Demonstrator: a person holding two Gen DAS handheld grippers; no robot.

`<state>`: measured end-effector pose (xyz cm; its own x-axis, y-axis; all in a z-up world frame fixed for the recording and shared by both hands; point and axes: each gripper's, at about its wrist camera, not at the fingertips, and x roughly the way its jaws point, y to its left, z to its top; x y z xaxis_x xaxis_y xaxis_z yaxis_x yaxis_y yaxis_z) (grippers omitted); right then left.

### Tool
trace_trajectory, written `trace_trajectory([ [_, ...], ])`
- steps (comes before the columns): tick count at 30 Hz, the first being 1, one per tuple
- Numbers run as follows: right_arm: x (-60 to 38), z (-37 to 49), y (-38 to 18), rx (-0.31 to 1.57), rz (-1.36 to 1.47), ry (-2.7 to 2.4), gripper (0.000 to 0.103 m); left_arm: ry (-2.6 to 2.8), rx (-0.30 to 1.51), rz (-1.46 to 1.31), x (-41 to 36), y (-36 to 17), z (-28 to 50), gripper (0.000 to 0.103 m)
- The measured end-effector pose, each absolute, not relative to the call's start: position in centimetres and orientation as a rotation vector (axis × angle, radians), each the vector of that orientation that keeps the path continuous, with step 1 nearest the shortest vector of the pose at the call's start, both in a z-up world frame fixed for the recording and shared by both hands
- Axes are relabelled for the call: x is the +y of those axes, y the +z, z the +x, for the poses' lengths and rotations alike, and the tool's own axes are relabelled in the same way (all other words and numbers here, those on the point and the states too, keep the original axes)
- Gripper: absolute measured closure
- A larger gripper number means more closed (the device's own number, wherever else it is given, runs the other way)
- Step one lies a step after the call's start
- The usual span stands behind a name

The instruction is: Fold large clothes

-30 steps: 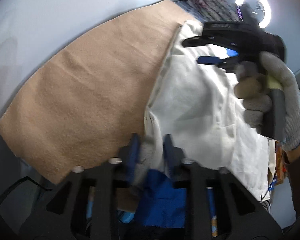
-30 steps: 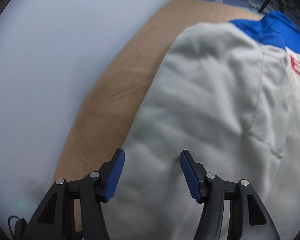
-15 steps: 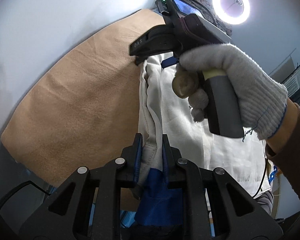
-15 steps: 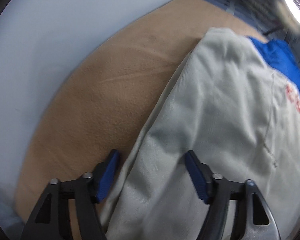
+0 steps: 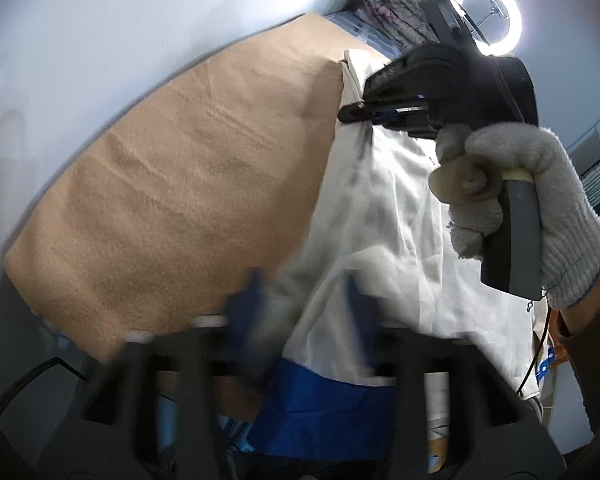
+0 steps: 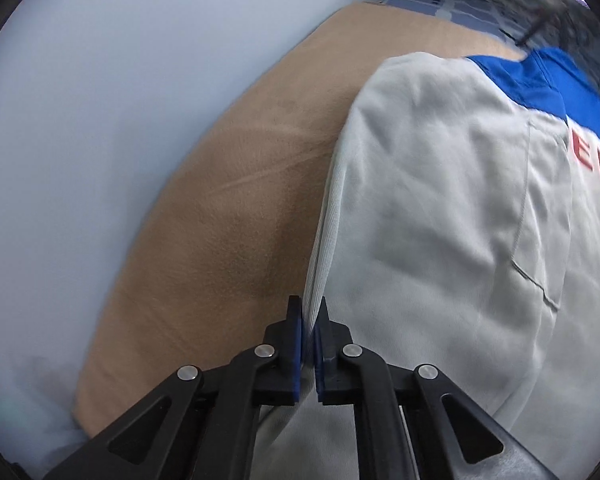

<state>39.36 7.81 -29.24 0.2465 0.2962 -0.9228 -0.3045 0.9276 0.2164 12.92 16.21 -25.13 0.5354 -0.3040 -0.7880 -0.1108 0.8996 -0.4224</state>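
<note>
Found garment (image 6: 440,200), off-white with a blue panel (image 6: 540,80), lying on tan cover (image 5: 180,200) and filling 12 to 5 o'clock of the right wrist view. Noted bare cover from 9 to 11 o'clock and pale wall beyond.

Caught right gripper (image 6: 309,320) pinched fully down on the garment's doubled side edge at 6 o'clock, with nothing between the pads but cloth. Confirmed the same pinch from the left wrist view at 1 o'clock, with gloved hand (image 5: 540,208) on the handle at 3 o'clock.

Saw left gripper (image 5: 304,312) blurred at 6 o'clock, jaws opening, cloth bunched between them just above the blue band. Couldn't tell whether the pads were pressing on it.

Judged the step as taking one long side edge at two points, ready to carry it across for a fold. To do it well:
- needed both layers of the edge inside each pinch, not only the top one
- needed the left grip re-seated before any lift, otherwise that end would likely drop
- needed the edge taut between both grippers, lifted level, laid parallel to the far edge
- needed the tan cover left out of the pinch

Writing: read red capitals (image 6: 594,160) at 3 o'clock, "E" then probably "B", the rest cut off by the frame. Found no other legible label or brand.
</note>
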Motion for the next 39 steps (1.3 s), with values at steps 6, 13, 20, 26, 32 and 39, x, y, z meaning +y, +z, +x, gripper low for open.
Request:
trace_trajectory([
  [6, 3.8, 39.1, -27.9, 1.217, 0.146, 0.465, 0.102, -0.187, 0.947, -0.394, 14.2, -22.3, 11.9, 0.098],
  [13, -1.0, 36.8, -25.8, 1.151, 0.304, 0.509, 0.102, -0.295, 0.896, -0.263, 8.7, -19.6, 11.3, 0.101],
  [20, -6.4, 34.0, -25.1, 1.106, 0.425, 0.502, 0.102, -0.408, 0.868, -0.228, 4.4, -17.6, 9.7, 0.101],
  [26, -11.7, 32.9, -26.2, 1.087, 0.522, 0.481, 0.102, -0.407, 0.786, -0.252, 6.1, -14.8, 8.4, 0.069],
  [32, -17.3, 33.7, -28.9, 1.125, 0.569, 0.395, 0.102, -0.335, 0.839, -0.304, 9.5, -16.4, 9.9, 0.066],
  [39, -17.9, 33.6, -31.8, 1.182, 0.488, 0.325, 0.100, -0.361, 0.931, -0.206, 5.7, -20.2, 12.7, 0.066],
])
